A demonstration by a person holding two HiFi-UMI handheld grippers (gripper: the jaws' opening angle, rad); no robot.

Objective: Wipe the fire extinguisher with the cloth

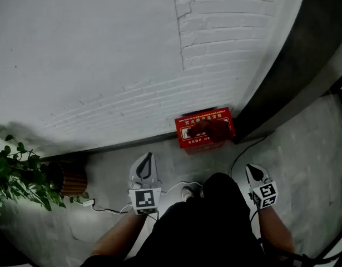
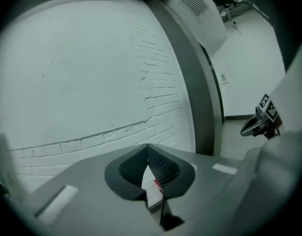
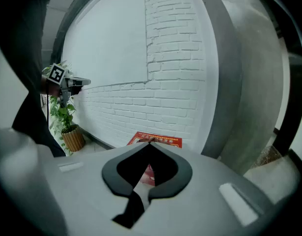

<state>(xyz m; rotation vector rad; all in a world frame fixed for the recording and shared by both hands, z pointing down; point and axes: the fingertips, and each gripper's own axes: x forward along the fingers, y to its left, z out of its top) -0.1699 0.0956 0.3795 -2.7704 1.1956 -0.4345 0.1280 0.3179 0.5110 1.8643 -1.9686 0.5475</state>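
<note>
A red fire extinguisher box stands on the floor against the white brick wall; a dark red crumpled thing, maybe the cloth, lies on its top. No extinguisher cylinder shows. My left gripper hovers short of the box and to its left, jaws shut and empty. My right gripper hangs to the right of the box, also shut with nothing in it. In the right gripper view the box lies just beyond the jaw tips.
A potted plant in a wicker pot stands at the left by the wall. A white cable and plug lie on the floor. A dark grey column rises right of the box.
</note>
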